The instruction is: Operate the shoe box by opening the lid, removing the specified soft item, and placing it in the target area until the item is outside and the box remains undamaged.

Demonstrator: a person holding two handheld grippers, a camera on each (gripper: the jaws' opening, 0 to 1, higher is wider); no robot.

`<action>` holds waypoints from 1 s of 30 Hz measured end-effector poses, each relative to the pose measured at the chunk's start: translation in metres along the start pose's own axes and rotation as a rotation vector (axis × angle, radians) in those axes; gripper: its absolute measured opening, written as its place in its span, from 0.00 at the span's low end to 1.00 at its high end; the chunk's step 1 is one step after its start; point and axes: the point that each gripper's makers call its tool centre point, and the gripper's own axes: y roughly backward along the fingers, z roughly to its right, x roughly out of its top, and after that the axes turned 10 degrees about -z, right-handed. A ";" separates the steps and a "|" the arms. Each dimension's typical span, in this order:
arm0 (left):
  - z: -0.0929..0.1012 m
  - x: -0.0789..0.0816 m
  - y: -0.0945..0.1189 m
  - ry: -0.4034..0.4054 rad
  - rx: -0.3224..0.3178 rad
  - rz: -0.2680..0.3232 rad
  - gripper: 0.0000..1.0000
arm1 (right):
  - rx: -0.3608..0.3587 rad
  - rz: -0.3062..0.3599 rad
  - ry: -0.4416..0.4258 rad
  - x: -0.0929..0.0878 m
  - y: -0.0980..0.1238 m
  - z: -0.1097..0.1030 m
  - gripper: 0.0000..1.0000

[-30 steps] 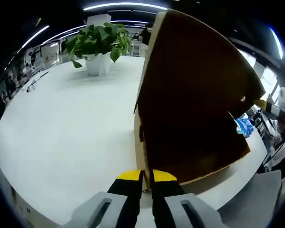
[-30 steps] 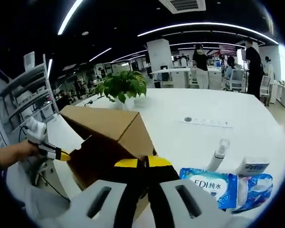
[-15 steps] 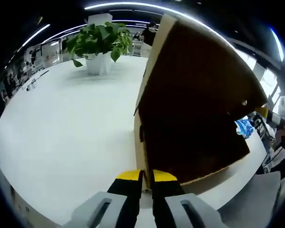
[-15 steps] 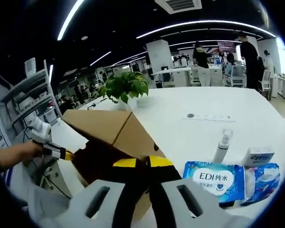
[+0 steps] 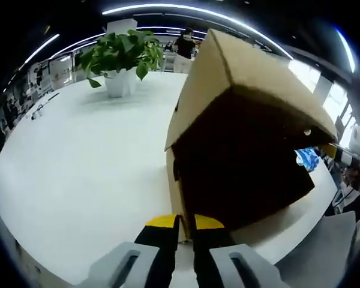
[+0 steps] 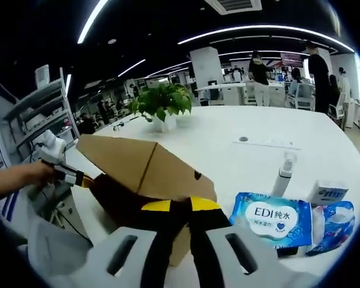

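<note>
Gripping the cardboard shoe box (image 5: 240, 132) at its near bottom corner, the left tongs (image 5: 180, 223) are pinched onto the wall edge. The right tongs (image 6: 180, 207) clamp its lid rim. Bare white tabletop (image 5: 78, 162) spreads left of the left tongs; a wipes pack (image 6: 273, 219) and spray bottle (image 6: 282, 174) lie right of the right tongs.
</note>
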 end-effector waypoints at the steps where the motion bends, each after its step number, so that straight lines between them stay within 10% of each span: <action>1: 0.000 0.000 0.001 -0.004 0.001 -0.001 0.12 | 0.000 0.000 0.003 -0.001 0.000 0.000 0.08; 18: -0.001 0.021 0.024 -0.121 0.007 0.106 0.34 | 0.038 -0.052 0.149 -0.033 -0.005 -0.006 0.10; 30: 0.013 0.010 0.021 -0.264 -0.029 0.079 0.45 | 0.082 -0.078 0.279 -0.052 -0.003 -0.011 0.18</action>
